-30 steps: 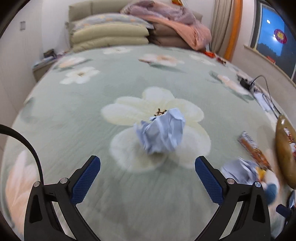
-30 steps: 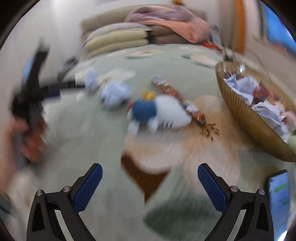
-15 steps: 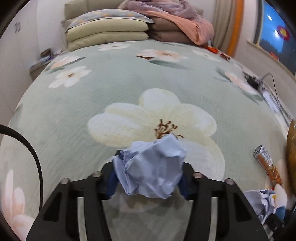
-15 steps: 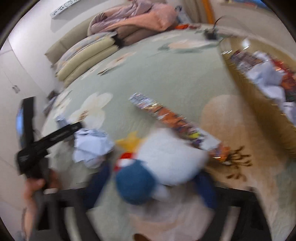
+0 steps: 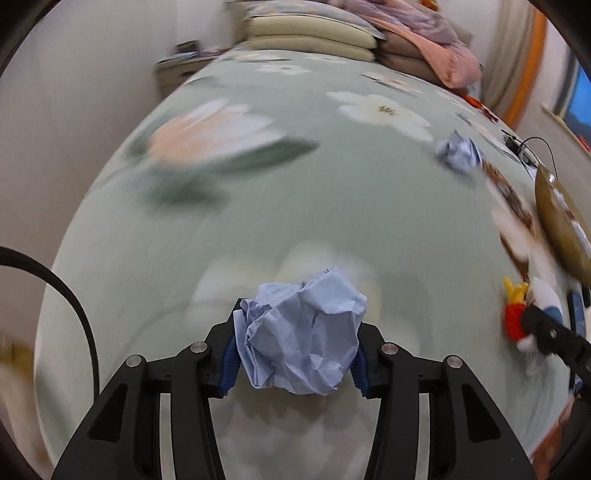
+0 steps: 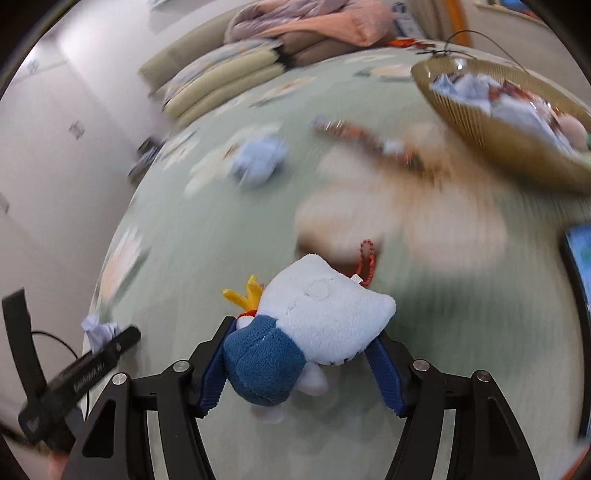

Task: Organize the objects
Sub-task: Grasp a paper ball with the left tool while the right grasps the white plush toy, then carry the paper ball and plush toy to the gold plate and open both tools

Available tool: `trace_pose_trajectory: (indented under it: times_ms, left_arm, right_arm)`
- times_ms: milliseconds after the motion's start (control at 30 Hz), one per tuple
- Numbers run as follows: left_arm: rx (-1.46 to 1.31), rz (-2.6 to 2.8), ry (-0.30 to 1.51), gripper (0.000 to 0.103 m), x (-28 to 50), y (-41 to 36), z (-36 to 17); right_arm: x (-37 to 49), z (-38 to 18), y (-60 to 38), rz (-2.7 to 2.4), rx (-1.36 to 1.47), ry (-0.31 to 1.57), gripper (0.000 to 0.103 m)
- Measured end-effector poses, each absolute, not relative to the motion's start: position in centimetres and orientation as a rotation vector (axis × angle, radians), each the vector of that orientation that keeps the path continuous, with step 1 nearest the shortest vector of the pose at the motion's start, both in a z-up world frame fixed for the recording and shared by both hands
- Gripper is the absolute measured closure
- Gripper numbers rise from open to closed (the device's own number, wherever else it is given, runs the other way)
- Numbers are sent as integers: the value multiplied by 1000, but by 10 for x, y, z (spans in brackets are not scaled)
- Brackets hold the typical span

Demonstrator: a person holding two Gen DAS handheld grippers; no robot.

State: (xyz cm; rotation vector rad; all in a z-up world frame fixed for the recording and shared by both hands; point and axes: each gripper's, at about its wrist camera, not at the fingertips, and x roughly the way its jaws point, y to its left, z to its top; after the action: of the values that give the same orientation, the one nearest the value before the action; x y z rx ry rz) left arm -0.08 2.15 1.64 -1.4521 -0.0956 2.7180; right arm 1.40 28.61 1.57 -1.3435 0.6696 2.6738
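My left gripper [image 5: 295, 362] is shut on a crumpled blue paper ball [image 5: 301, 338] and holds it above the green flowered bedspread [image 5: 258, 206]. My right gripper [image 6: 301, 373] is shut on a white and blue plush toy [image 6: 317, 321] with a yellow crest, lifted off the bed. A second blue paper ball [image 6: 258, 158] lies further back; it also shows in the left wrist view [image 5: 460, 151]. A snack wrapper [image 6: 369, 142] lies near a golden bowl [image 6: 491, 144] that holds several crumpled papers.
A phone [image 6: 580, 266] lies at the right edge of the bed. Pillows [image 5: 310, 35] and folded blankets [image 5: 424, 44] are stacked at the head. A cable [image 5: 532, 146] lies at the far right. The left gripper shows in the right wrist view [image 6: 74, 380].
Both grippers closed, the left on the blue paper ball and the right on the plush toy. Both have lifted their loads off the bed and both views have swung.
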Motion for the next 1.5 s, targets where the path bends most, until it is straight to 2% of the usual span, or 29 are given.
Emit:
trace_pose_trajectory:
  times_ms: [133, 400, 633, 767, 1067, 1133, 1167, 1200, 1500]
  left_arm:
    - [-1455, 2740, -60, 58, 39, 18, 18]
    - [-1412, 2769, -76, 56, 57, 15, 13]
    - [-1360, 2786, -71, 54, 64, 14, 12]
    - [-1340, 2790, -81, 53, 64, 15, 11]
    - [-1281, 2828, -31, 51, 64, 20, 9]
    - [-1280, 2831, -27, 51, 64, 20, 9]
    - [-1283, 2830, -22, 51, 64, 20, 9]
    - [-1286, 2828, -20, 51, 64, 20, 9]
    - [-1307, 2932, 84, 51, 70, 37, 8]
  right_arm:
    - [51, 17, 250, 2712, -1383, 493, 36]
    - [69, 10, 233, 2624, -1520, 428, 35]
    - [82, 9, 222, 2627, -1513, 283, 35]
    - [85, 6, 217, 2623, -1515, 230, 29]
    - [86, 2, 202, 2639, -1443, 80, 28]
    - [87, 3, 200, 2642, -1433, 84, 32]
    - [88, 6, 199, 2655, -1426, 89, 40]
    - [88, 9, 197, 2666, -1416, 87, 42]
    - [82, 12, 230, 2732, -1278, 75, 44]
